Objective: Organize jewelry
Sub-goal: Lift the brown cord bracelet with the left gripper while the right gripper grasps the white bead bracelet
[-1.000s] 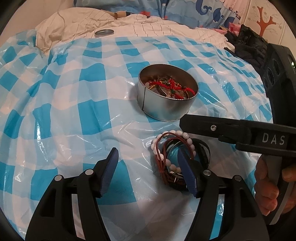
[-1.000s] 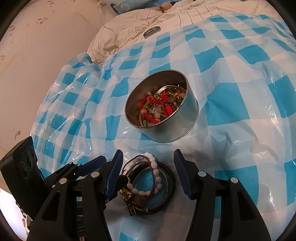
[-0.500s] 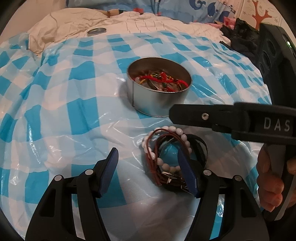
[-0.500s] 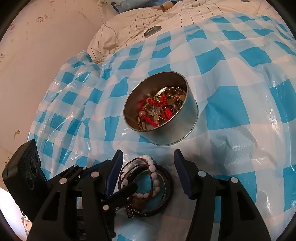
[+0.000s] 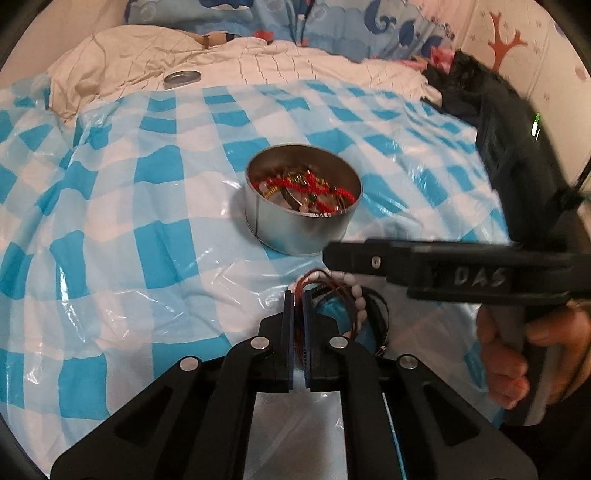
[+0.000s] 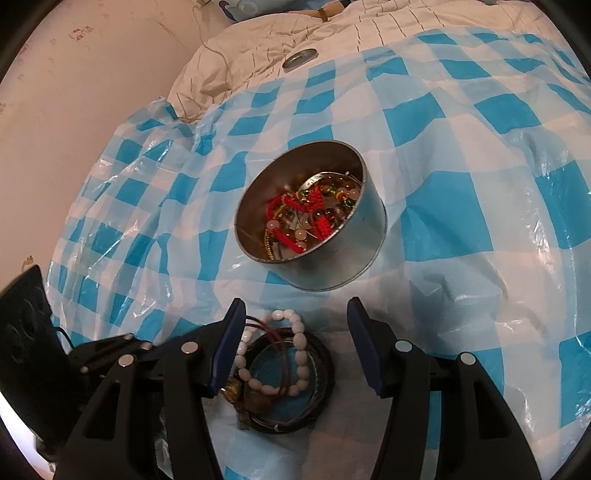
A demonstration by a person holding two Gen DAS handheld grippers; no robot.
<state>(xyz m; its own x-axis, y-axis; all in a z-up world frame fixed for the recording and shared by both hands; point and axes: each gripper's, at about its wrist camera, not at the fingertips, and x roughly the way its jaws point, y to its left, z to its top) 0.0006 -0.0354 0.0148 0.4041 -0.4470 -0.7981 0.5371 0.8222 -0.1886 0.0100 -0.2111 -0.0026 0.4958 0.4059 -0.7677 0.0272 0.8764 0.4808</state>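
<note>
Bracelets point(image 6: 284, 373) between wide right tool point(image 6: 295, 347) pads, brown cords pinched in closed left tool point(image 5: 298, 299).

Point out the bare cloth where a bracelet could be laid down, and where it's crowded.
Free: the checked cloth left of the tin, and the stretch right of the tin up to the far quilt. Crowded: just in front of the tin, where the bracelet pile lies with both grippers around it.

The tin point(image 6: 310, 221) stands on the plastic sheet point(image 6: 461, 155) w/ jewelry inside. Just in front of it lies the pile of bracelets point(image 6: 284, 369), betw. the right tongs point(image 6: 295, 347). The lid point(image 5: 182, 78) lies far behind, on the bedding point(image 5: 258, 62).
</note>
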